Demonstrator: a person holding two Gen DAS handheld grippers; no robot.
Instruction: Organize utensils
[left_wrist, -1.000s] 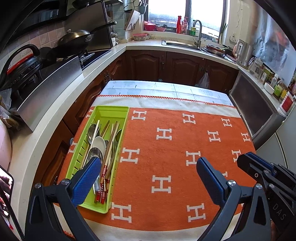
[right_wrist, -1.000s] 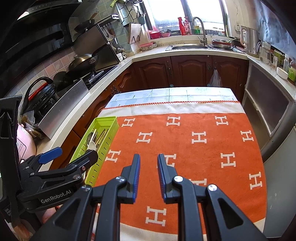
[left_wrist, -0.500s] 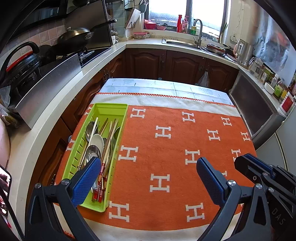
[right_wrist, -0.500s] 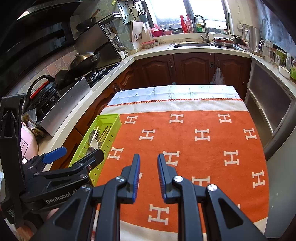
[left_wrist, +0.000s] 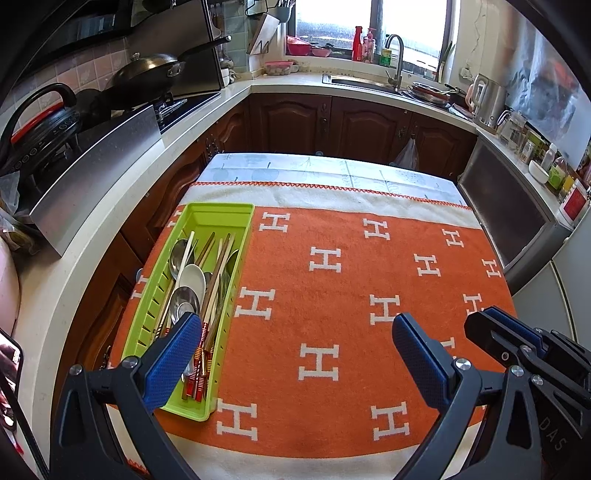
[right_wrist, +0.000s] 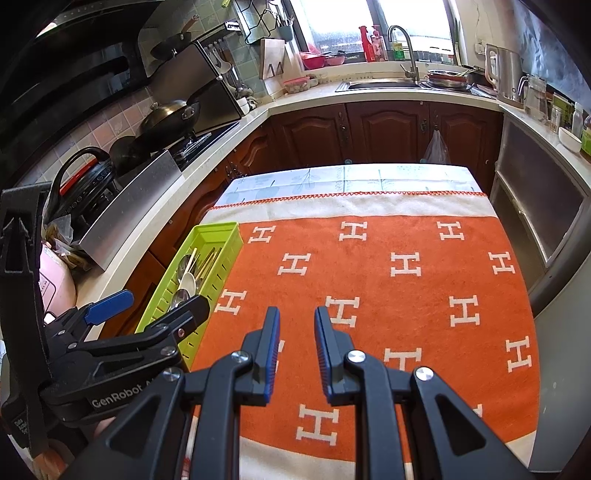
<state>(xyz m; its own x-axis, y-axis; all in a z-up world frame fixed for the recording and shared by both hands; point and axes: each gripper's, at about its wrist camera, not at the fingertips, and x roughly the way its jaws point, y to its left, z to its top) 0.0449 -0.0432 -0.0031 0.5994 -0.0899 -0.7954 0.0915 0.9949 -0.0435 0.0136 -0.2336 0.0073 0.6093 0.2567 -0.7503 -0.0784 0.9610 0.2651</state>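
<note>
A lime-green utensil tray (left_wrist: 221, 208) lies at the left edge of the orange cloth (left_wrist: 332, 295). It holds metal spoons, a white spoon (left_wrist: 192, 277) and several chopsticks (left_wrist: 218, 269). My left gripper (left_wrist: 297, 325) stands wide open over the cloth with nothing between its fingers, and its left fingertip (left_wrist: 184, 332) hangs over the tray's near end. My right gripper (right_wrist: 297, 314) hovers above the cloth's near middle. Its jaws stand a narrow gap apart with nothing between them. In the right wrist view the tray (right_wrist: 218, 230) is at the left, with the left gripper (right_wrist: 155, 308) over its near end.
The cloth (right_wrist: 369, 295) with white H marks covers a small table between kitchen counters. A stove with a wok (left_wrist: 147, 70) and a kettle is on the left, and a sink (left_wrist: 365, 81) is at the back. A grey appliance (left_wrist: 509, 206) stands close on the right.
</note>
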